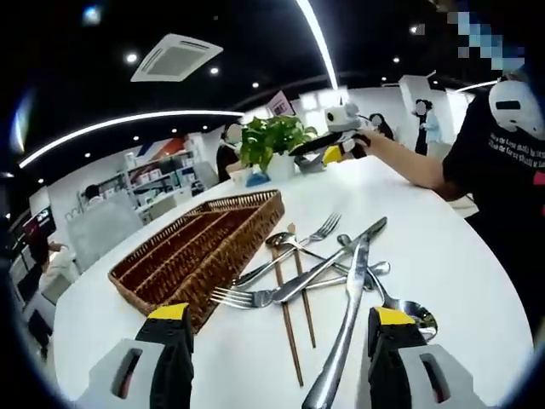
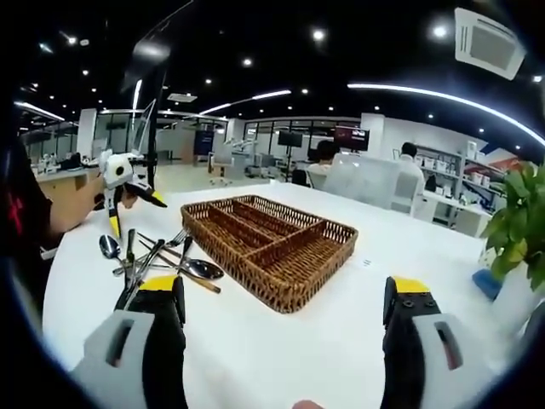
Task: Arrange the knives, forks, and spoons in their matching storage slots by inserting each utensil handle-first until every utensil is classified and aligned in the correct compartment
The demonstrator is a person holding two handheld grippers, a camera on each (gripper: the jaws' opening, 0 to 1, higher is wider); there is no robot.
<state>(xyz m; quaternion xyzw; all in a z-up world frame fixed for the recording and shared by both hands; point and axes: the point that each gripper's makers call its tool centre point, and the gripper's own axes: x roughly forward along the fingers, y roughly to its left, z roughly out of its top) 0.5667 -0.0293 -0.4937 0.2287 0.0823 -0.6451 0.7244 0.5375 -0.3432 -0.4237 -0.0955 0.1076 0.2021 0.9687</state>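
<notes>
A pile of cutlery lies on the white table: a long knife [image 1: 347, 317], forks [image 1: 247, 296], spoons [image 1: 409, 308] and brown chopsticks [image 1: 289, 328]. My left gripper [image 1: 281, 315] hangs open just above the pile's near end, nothing between its jaws. Left of the pile stands the wicker cutlery tray [image 1: 200, 247], its slots bare. In the right gripper view the tray [image 2: 272, 239] sits ahead, the cutlery pile [image 2: 157, 256] lies to its left, and the left gripper [image 2: 134, 209] hovers over that pile. My right gripper [image 2: 285, 285] is open and holds nothing, short of the tray.
A potted green plant [image 1: 272, 141] stands at the table's far end, with the right gripper [image 1: 341, 141] beside it in a person's hand. The plant [image 2: 519, 221] also shows at the right edge. A person in a black shirt [image 1: 494, 162] stands at the table. Shelves and other people fill the room behind.
</notes>
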